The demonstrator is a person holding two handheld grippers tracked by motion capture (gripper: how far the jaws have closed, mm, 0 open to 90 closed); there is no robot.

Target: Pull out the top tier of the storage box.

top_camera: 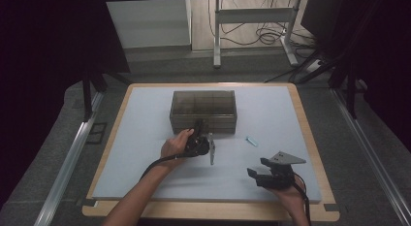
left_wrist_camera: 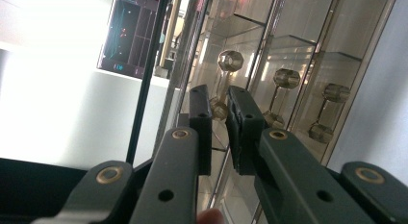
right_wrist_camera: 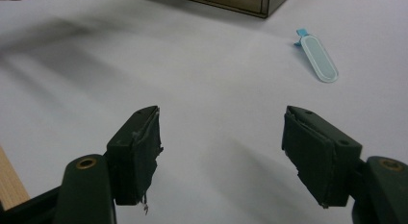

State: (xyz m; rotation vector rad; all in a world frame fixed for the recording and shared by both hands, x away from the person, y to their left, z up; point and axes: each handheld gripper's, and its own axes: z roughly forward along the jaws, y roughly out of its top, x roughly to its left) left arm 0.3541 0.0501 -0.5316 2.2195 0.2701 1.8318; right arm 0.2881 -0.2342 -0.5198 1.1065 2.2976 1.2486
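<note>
A smoky see-through drawer box (top_camera: 203,105) stands at the middle back of the white mat (top_camera: 145,153). My left gripper (top_camera: 198,125) presses against the box's front face. In the left gripper view the left gripper (left_wrist_camera: 219,108) has its jaws almost together on a clear drawer knob (left_wrist_camera: 230,60), with two more knobs (left_wrist_camera: 286,78) to the right. My right gripper (top_camera: 257,167) rests near the front right of the mat, wide open and holding nothing (right_wrist_camera: 221,132). A small pale blue oblong tag (right_wrist_camera: 320,58) lies ahead of it, seen in the high view as tag (top_camera: 251,140).
The mat lies on a wooden board (top_camera: 310,138) whose edges frame it. A corner of the box (right_wrist_camera: 231,0) sits at the top of the right gripper view. Beyond the table stand a desk frame (top_camera: 252,22) and floor cables.
</note>
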